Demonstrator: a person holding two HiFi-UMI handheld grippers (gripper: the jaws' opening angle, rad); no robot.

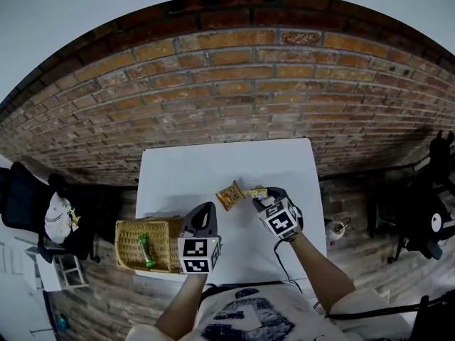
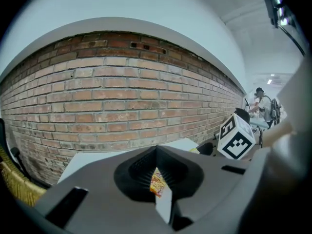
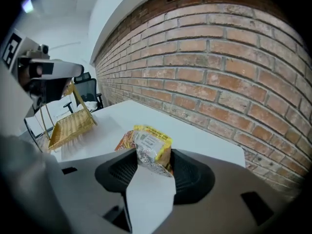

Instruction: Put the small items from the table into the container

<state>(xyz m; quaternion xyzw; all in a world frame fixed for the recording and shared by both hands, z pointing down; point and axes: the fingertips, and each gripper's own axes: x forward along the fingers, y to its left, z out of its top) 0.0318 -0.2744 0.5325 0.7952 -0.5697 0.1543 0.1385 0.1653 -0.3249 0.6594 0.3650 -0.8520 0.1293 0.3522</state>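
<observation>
- We see the right gripper (image 3: 148, 156) clamped on a yellow packet (image 3: 152, 146). Its 2 jaws press the packet's sides, and the crinkled top sticks out past the tips.
- In the head view the same yellow packet (image 1: 254, 191) pokes out ahead of the right gripper (image 1: 260, 200), over the white table (image 1: 185, 172).
- 1 orange packet (image 1: 229, 195) lies flat on the table, just beyond and left of the right jaws and just ahead of the left jaws.
- The left gripper (image 2: 157, 152) has its jaws drawn together to a thin slit, with nothing between them (the orange packet (image 2: 157, 183) shows through that slit, lying further off).
- The basket (image 1: 128, 241) sits beside the left gripper (image 1: 209, 208), on its left, at the table's near corner. 1 green item (image 1: 146, 251) lies inside it.
- A brick wall (image 1: 234, 84) stands beyond both pairs of jaws.
</observation>
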